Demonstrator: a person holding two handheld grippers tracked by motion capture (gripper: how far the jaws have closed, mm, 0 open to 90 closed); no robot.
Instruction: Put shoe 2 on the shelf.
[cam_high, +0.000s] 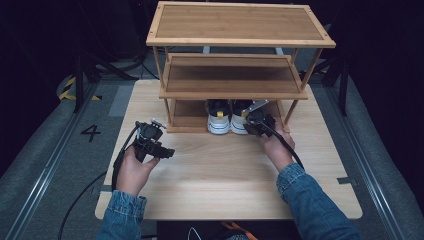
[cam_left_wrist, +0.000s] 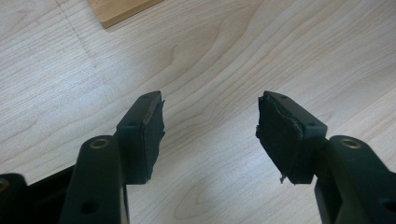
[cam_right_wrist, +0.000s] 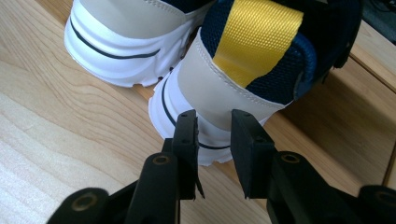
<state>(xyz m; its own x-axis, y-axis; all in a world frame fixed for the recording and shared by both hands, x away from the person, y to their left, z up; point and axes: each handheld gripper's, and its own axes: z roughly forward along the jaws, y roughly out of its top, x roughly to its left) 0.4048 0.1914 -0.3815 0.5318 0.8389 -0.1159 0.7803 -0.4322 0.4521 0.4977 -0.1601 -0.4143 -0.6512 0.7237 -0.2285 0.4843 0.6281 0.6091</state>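
- The right tongs (cam_right_wrist: 214, 128) stand at the heel of the right sneaker (cam_right_wrist: 243, 70); the jaws are a little apart and the pads do not press on it.
- 2 sneakers sit side by side on the lowest shelf of the bamboo rack (cam_high: 240, 22), the left sneaker (cam_right_wrist: 126, 42) just beside.
- The left tongs (cam_left_wrist: 210, 135) are wide apart, nothing between them, above the bare tabletop (cam_left_wrist: 224, 51).

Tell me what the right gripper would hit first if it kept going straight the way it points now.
Most likely the heel of the right sneaker on the rack's bottom shelf: the right gripper points straight at it, jaws slightly apart, nothing between.
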